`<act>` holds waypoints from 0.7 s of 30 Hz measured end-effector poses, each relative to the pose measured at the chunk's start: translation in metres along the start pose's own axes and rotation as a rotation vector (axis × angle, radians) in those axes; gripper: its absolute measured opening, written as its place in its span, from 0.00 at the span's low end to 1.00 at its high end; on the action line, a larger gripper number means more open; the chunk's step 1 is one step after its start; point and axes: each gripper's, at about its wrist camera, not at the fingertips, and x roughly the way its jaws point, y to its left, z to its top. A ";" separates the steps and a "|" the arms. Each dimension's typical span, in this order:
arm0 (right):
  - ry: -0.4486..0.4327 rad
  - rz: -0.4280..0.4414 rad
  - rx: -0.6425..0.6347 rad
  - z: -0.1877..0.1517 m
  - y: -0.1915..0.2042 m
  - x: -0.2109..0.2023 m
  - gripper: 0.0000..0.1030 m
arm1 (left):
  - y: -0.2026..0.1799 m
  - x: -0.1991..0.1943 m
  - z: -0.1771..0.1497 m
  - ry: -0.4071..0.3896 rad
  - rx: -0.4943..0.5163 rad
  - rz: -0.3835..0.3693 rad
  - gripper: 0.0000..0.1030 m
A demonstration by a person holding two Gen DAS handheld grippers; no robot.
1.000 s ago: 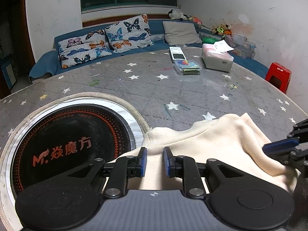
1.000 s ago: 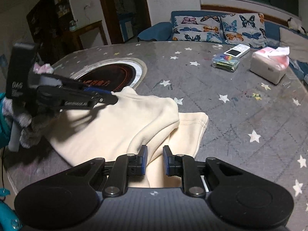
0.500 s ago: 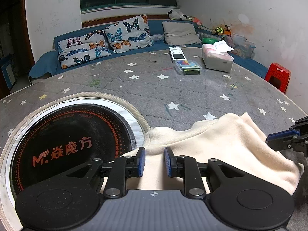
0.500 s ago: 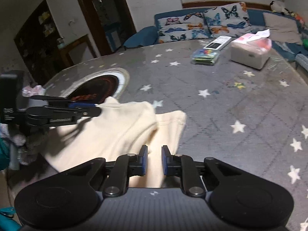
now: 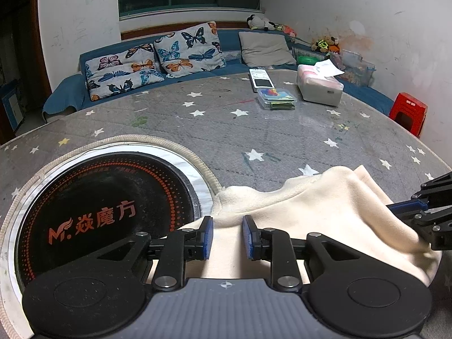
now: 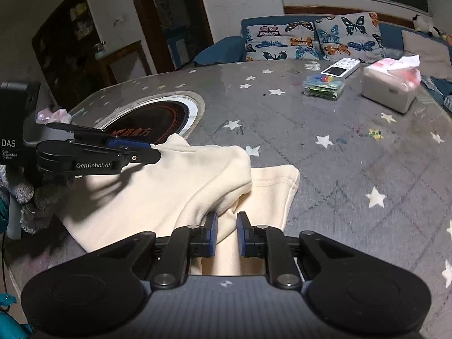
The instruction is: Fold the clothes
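- Cream garment (image 6: 158,195), partly folded, lies at the near edge of the round table (image 5: 226,130), just right of the hob (image 5: 104,209) set into the tabletop; one corner overlaps the hob's rim.
- A folded-over layer rides on top; a hemmed flat layer (image 6: 276,186) sticks out from under it on the right.
- Left gripper (image 5: 225,236): jaws apart with a narrow gap, low over the garment's near left edge. Cloth shows in the gap; pads do not look pressed on it.
- Right gripper (image 6: 227,233): jaws nearly together, a ridge of cloth rises between the pads. Whether they pinch it, cannot tell.
- In the right wrist view the left gripper's fingertips (image 6: 149,152) sit at the garment's far left corner; a gloved hand (image 6: 34,197) holds that tool.
- Far side of table: remote (image 5: 261,77), clear box (image 5: 276,99), tissue box (image 5: 319,86), well apart from the garment.
- Sofa (image 5: 67,96) with butterfly cushions (image 5: 186,49) behind; red stool (image 5: 408,111) at right.
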 end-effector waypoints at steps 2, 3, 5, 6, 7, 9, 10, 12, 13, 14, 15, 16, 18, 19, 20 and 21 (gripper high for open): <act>-0.004 -0.001 0.007 0.000 0.000 0.000 0.13 | -0.001 0.000 0.000 -0.001 0.001 0.002 0.26; -0.006 -0.005 0.003 -0.001 0.001 0.000 0.10 | -0.001 0.000 0.000 -0.002 0.002 0.003 0.26; -0.012 -0.021 -0.019 -0.001 0.006 -0.001 0.05 | -0.001 0.000 -0.001 -0.002 0.001 0.004 0.26; -0.016 -0.035 -0.039 -0.001 0.010 -0.002 0.03 | 0.000 0.000 -0.001 -0.002 0.000 0.003 0.27; -0.024 -0.059 -0.072 0.000 0.014 -0.005 0.03 | 0.000 0.000 -0.001 -0.001 -0.001 0.003 0.27; -0.047 -0.111 -0.150 0.002 0.024 -0.013 0.02 | 0.001 -0.001 -0.001 -0.002 -0.002 0.003 0.27; -0.060 -0.146 -0.192 0.003 0.028 -0.017 0.02 | 0.001 -0.001 -0.002 -0.003 -0.002 0.003 0.27; -0.077 -0.219 -0.244 0.005 0.030 -0.022 0.00 | 0.001 -0.002 -0.002 -0.006 -0.004 0.002 0.27; -0.085 -0.257 -0.264 0.007 0.030 -0.025 0.00 | 0.001 -0.002 -0.003 -0.007 -0.004 0.002 0.27; -0.088 -0.281 -0.269 0.007 0.028 -0.026 0.00 | 0.001 -0.002 -0.003 -0.008 -0.006 0.001 0.27; -0.086 -0.293 -0.257 0.008 0.024 -0.027 0.00 | 0.002 -0.002 -0.003 -0.009 -0.007 0.000 0.27; -0.083 -0.296 -0.241 0.009 0.020 -0.027 0.00 | 0.002 -0.002 -0.004 -0.011 -0.009 -0.002 0.28; -0.074 -0.278 -0.203 0.008 0.012 -0.028 0.00 | 0.003 -0.002 -0.004 -0.010 -0.012 0.001 0.31; -0.064 -0.247 -0.185 0.009 0.011 -0.028 0.00 | 0.003 -0.002 -0.004 -0.010 -0.013 0.002 0.31; -0.054 -0.201 -0.160 0.008 0.009 -0.029 0.00 | 0.004 -0.001 -0.003 -0.009 -0.013 0.002 0.32; -0.043 -0.162 -0.145 0.008 0.009 -0.029 0.01 | 0.004 -0.001 -0.003 -0.009 -0.014 0.003 0.32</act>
